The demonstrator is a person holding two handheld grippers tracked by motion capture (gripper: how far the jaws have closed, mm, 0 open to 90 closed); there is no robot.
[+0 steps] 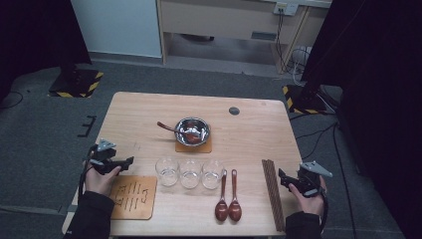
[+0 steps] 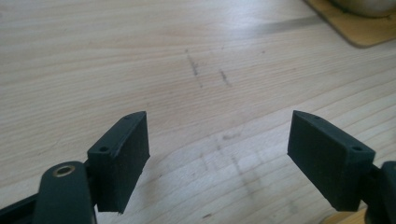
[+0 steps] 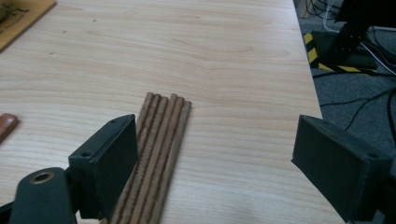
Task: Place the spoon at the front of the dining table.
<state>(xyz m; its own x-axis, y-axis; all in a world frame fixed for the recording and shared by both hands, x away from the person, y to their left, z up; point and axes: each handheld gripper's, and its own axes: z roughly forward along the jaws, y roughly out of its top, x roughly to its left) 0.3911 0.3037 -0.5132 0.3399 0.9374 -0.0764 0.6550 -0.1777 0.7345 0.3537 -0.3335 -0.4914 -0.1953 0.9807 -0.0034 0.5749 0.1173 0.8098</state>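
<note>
Chopsticks point(image 1: 273, 193): I see the bundle lying flat near the table's point(image 1: 249, 129) right edge, at 4 o'clock from the bowl point(image 1: 192, 130).
Right gripper point(image 1: 284, 178): jaws spread wide, empty; chopsticks just beside its left jaw.
Left gripper point(image 1: 130, 160): wide, empty, over bare wood.
Neighbours: two spoons point(image 1: 228, 199) at 9 o'clock of the chopsticks, three glasses point(image 1: 189, 172) beyond.

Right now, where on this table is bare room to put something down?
The far strip behind the steel bowl is free, as is the patch between the bowl and the chopsticks. The near middle is crowded: three glasses, two spoons, and an engraved board.
</note>
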